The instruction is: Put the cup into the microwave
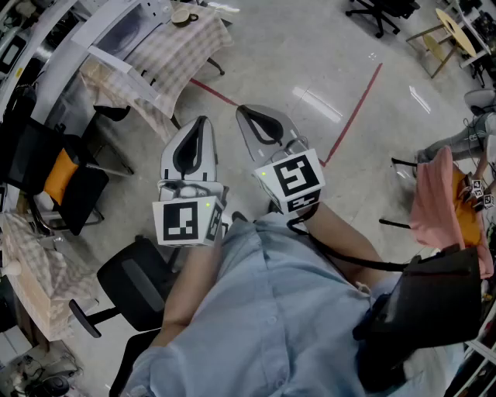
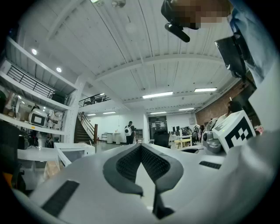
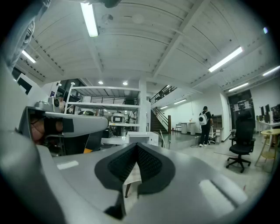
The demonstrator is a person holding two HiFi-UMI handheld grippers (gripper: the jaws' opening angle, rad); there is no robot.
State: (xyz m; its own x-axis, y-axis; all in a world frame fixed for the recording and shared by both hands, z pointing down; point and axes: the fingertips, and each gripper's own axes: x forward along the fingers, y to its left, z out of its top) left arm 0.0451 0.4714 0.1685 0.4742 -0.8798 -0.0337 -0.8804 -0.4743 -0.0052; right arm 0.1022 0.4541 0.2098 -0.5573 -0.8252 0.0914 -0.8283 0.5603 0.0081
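1. The person is holding the left claw [image 1: 203, 121] and the right claw [image 1: 242, 109] level before the chest. Both are pressed together on nothing, probably because the reach has not begun.
2. The small tan cup [image 1: 184, 15] is waiting well apart on the checked-cloth desk [image 1: 190, 54], near the white box-shaped microwave [image 1: 130, 29].

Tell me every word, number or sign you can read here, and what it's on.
No words or numbers can be read.
The left cube and right cube: black-and-white square patterns, not letters.
The small tags at the head view's right edge: too small to read.
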